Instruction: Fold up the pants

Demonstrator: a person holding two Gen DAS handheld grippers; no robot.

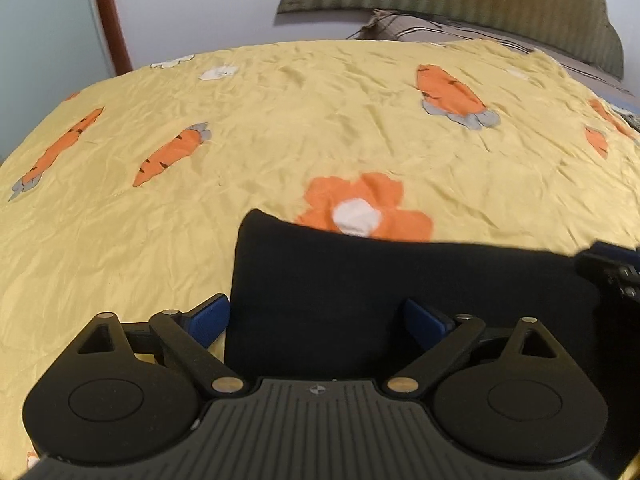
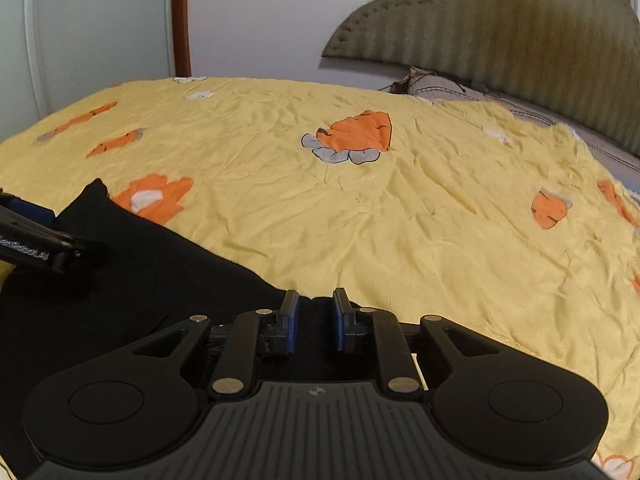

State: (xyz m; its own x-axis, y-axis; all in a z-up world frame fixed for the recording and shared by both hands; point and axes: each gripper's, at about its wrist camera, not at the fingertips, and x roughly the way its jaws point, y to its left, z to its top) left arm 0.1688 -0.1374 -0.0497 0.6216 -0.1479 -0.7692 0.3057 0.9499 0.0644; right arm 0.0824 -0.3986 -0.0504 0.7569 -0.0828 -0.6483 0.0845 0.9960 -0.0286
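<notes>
The black pants [image 1: 400, 288] lie folded on the yellow bedspread [image 1: 280, 120]. My left gripper [image 1: 316, 316] is open wide, its blue pads [image 1: 210, 316] straddling the pants' left edge just above the cloth. In the right wrist view the pants [image 2: 152, 264] fill the lower left. My right gripper [image 2: 314, 320] has its blue pads [image 2: 290, 320] close together with a fold of the black cloth between them at the pants' right edge. The left gripper [image 2: 36, 240] shows at the far left, the right gripper [image 1: 616, 276] at the left view's right edge.
The bedspread [image 2: 400, 220] has orange carrot and flower prints. A green padded headboard [image 2: 520, 32] and a patterned pillow [image 2: 440, 88] are at the back right. A white wall and a wood-framed glass door [image 2: 100, 40] stand behind the bed.
</notes>
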